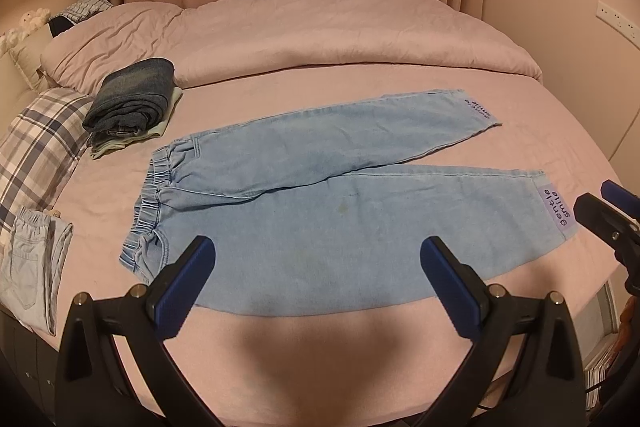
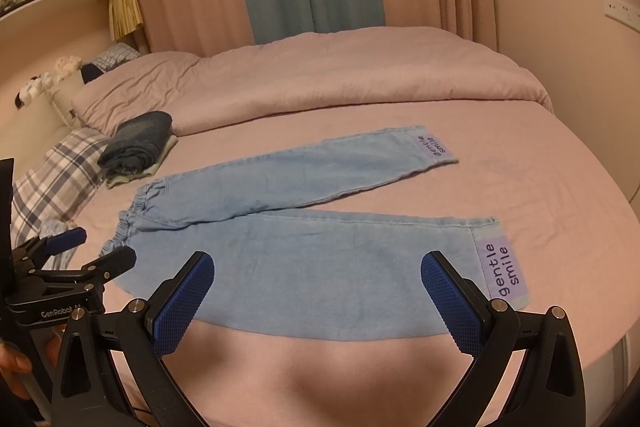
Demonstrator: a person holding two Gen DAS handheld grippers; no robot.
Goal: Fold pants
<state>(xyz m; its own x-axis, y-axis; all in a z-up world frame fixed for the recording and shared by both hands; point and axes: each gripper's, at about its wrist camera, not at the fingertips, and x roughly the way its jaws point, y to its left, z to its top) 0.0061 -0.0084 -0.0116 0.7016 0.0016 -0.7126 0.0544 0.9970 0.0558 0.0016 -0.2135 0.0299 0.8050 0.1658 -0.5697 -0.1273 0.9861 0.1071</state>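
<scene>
Pants flat on the bed, both grippers hovering, nothing grabbed yet.

Light-blue pants (image 1: 320, 211) are spread flat near the bed's (image 1: 320, 359) front edge, legs splayed in a V — ready for a leg-over-leg fold, I'd say. My left gripper (image 1: 318, 281) hangs above the waist side and my right gripper (image 2: 318, 293) above the near cuff — jaws wide apart, level, empty.
</scene>
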